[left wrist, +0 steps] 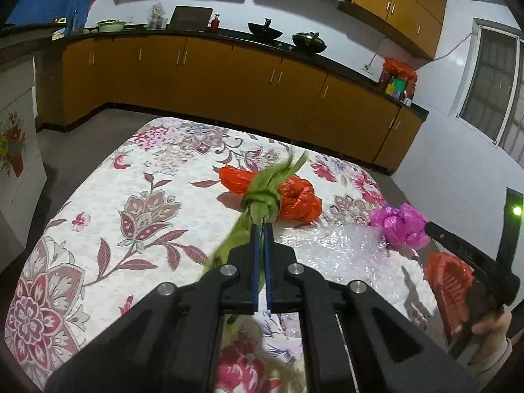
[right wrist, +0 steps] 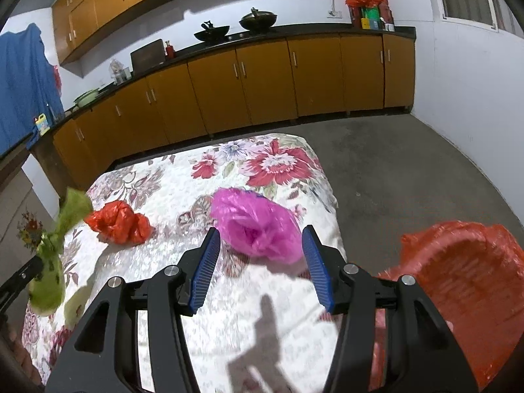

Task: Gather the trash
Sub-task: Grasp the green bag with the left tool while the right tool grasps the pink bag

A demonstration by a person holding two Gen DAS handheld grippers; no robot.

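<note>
Two grippers over the floral table [left wrist: 98, 196]: left gripper [left wrist: 262, 229] clenched on a green bag [left wrist: 262, 196], lifted near the red bag [left wrist: 294, 196]; right gripper [right wrist: 262, 242] released, jaws flanking a pink bag [right wrist: 258, 226] lying on the table

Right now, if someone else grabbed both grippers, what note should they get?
Left gripper: shut on the green bag, lifted off the table.
Right gripper: open, jaws either side of the pink bag, not pressing it.
Red bag lies crumpled on the flowered tablecloth.
Red-lined basket sits at the right table edge.
Done: green bag picked up.
Left: drop the green bag in the basket, then grip and bin the pink and red bags.
</note>
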